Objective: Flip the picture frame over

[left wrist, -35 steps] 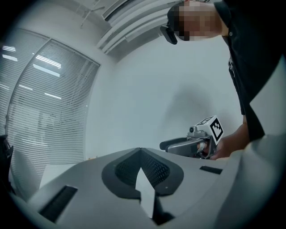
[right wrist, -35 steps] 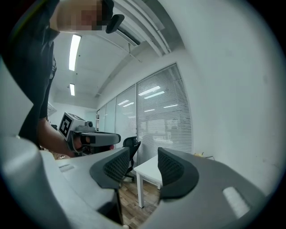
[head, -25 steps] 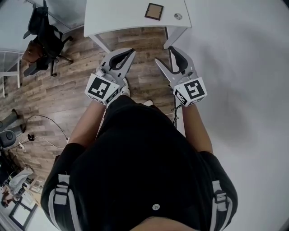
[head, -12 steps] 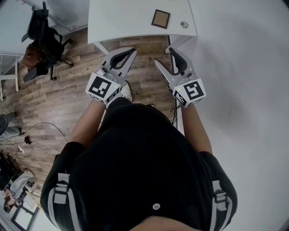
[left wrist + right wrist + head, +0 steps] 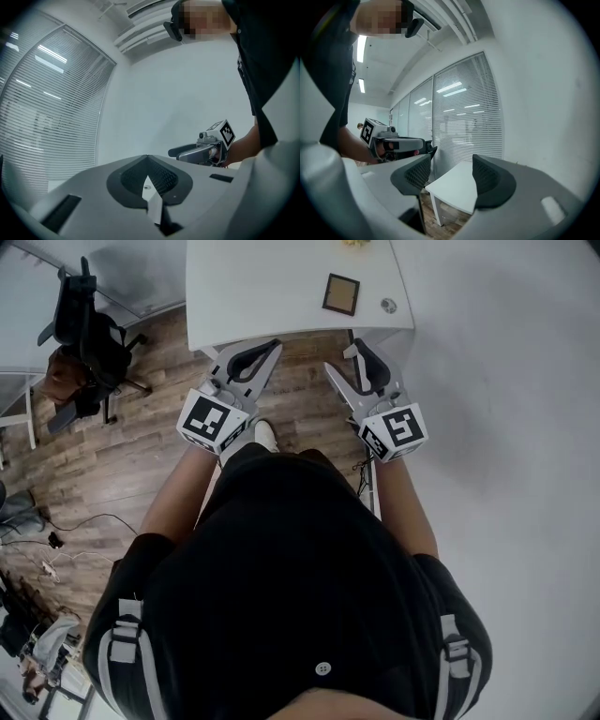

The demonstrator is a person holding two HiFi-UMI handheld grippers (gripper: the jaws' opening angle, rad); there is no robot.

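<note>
A person in black stands on a brown wood-plank floor [image 5: 131,460] facing a white rectangular table [image 5: 253,287]. The small square brown picture frame [image 5: 341,293] lies flat toward the table's right near corner, with a small round silver object [image 5: 388,306] just to its right. The left gripper [image 5: 275,346] has its jaws closed together and empty. The right gripper [image 5: 341,354] has its jaws wide apart (only the table shows between them). Both grippers are clear of the frame.

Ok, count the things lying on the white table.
3: picture frame near its right end, small round object beside that, something yellow at the top edge. More may lie out of view.
</note>
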